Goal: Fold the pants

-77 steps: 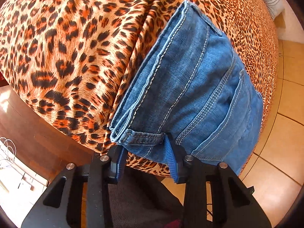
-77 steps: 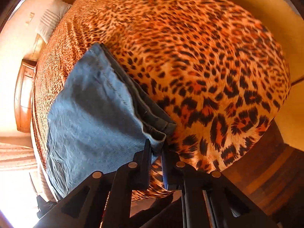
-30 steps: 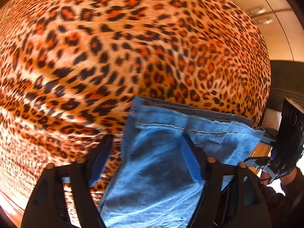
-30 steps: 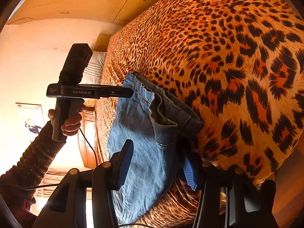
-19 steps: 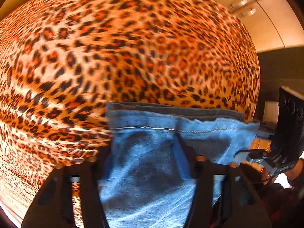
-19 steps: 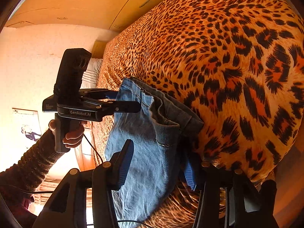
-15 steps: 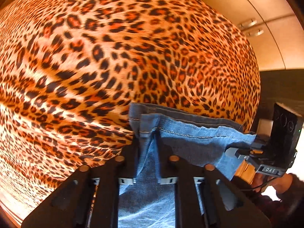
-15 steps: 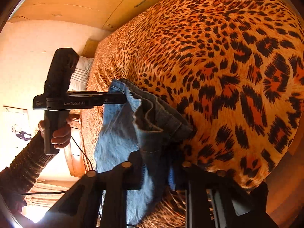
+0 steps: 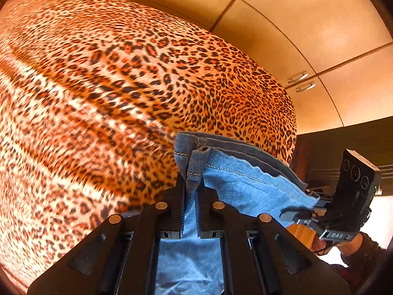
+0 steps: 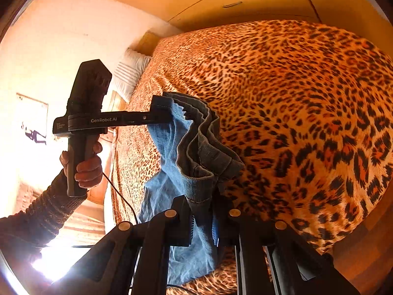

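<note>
Folded blue jeans [image 9: 245,182] hang lifted over the leopard-print bed [image 9: 110,86]. My left gripper [image 9: 192,186] is shut on one corner of the jeans' top edge. My right gripper [image 10: 203,204] is shut on the other corner of the jeans [image 10: 172,172]. The fabric sags between the two grips. In the right wrist view the left gripper [image 10: 159,113] pinches the far corner, held by a hand. In the left wrist view the right gripper [image 9: 307,211] shows at the right edge of the jeans.
The leopard-print bedspread [image 10: 294,98] fills most of both views. Wooden wardrobe doors [image 9: 307,36] stand beyond the bed. A white striped pillow [image 10: 127,73] lies at the head of the bed. A wooden nightstand [image 10: 118,103] stands beside it.
Both grippers went from open to shut on the corners of the jeans' top edge. They have lifted that edge up off the bed.
</note>
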{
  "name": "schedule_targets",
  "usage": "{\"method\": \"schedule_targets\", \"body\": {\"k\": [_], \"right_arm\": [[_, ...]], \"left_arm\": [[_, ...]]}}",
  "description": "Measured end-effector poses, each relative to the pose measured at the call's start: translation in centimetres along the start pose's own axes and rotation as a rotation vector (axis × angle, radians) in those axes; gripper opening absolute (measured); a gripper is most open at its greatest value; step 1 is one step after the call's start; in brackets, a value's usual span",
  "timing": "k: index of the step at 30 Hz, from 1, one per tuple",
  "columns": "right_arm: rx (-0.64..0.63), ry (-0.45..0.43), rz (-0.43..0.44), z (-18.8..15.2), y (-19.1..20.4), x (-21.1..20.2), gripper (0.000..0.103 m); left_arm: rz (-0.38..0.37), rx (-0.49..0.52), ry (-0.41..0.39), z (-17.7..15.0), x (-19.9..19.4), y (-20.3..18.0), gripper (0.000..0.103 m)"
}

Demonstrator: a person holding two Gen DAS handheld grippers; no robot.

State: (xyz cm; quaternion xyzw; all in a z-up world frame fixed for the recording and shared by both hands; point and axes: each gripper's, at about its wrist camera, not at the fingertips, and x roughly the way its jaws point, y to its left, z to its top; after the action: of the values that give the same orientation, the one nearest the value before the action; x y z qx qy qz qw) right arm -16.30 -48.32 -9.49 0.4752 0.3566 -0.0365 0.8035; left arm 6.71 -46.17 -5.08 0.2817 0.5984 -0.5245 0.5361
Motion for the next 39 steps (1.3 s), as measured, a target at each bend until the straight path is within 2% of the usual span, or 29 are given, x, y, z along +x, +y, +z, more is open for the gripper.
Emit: {"method": "schedule_targets", "body": {"k": [2,6,11,13,15,17,19,20,23,25,27,29,32,36,39], "right_arm": [[-0.087,0.037,0.004,-0.5,2.4,0.1,0.01],[-0.277,0.152,0.02,-2.6,7.4,2.2,0.01],[-0.468,0.36,0.032,-7.3,11.8,7.1,0.011],[-0.52,0.46,0.039,-9.6,12.9,9.5,0.014],[-0.592,0.553,0.014,-12.0,13.6,12.1,0.016],[-0.648,0.631,-0.046,-13.9,13.7,14.7,0.022],[-0.702,0.71,-0.115,-15.3,13.7,16.2,0.03],[-0.723,0.727,-0.127,-15.5,13.9,16.1,0.03],[-0.762,0.739,-0.083,-14.3,14.8,14.0,0.036],[-0.745,0.71,-0.03,-11.8,15.4,12.1,0.049],[-0.691,0.66,0.028,-8.3,15.4,10.9,0.055],[-0.664,0.625,0.052,-5.1,15.5,11.2,0.056],[-0.709,0.64,0.055,-1.1,15.9,13.8,0.058],[-0.866,0.719,0.095,1.3,17.6,17.9,0.058],[-0.976,0.78,0.129,1.1,19.3,21.4,0.058]], "left_arm": [[0.001,-0.036,-0.021,-1.3,-1.8,1.0,0.005],[0.007,-0.133,-0.048,-6.4,-3.8,3.8,0.005],[0.025,-0.299,-0.036,-13.8,-3.8,7.5,0.007],[0.04,-0.381,-0.021,-16.9,-3.0,8.9,0.008],[0.079,-0.46,0.008,-19.9,-2.2,10.2,0.008],[0.102,-0.538,0.045,-22.6,-1.6,11.2,0.008],[0.075,-0.61,0.033,-25.2,-2.0,11.7,0.01],[0.065,-0.642,0.012,-26.5,-2.5,11.8,0.012],[0.052,-0.752,-0.066,-30.4,-4.3,11.4,0.031],[0.021,-0.844,-0.144,-33.0,-5.1,10.4,0.052],[-0.02,-0.911,-0.207,-35.0,-5.2,8.4,0.053],[-0.06,-0.976,-0.245,-36.1,-4.4,6.2,0.055],[-0.106,-1.094,-0.293,-37.0,-2.2,2.7,0.063],[-0.086,-1.25,-0.321,-36.8,0.8,-1.8,0.063],[-0.007,-1.362,-0.323,-36.5,2.2,-2.9,0.063]]}}
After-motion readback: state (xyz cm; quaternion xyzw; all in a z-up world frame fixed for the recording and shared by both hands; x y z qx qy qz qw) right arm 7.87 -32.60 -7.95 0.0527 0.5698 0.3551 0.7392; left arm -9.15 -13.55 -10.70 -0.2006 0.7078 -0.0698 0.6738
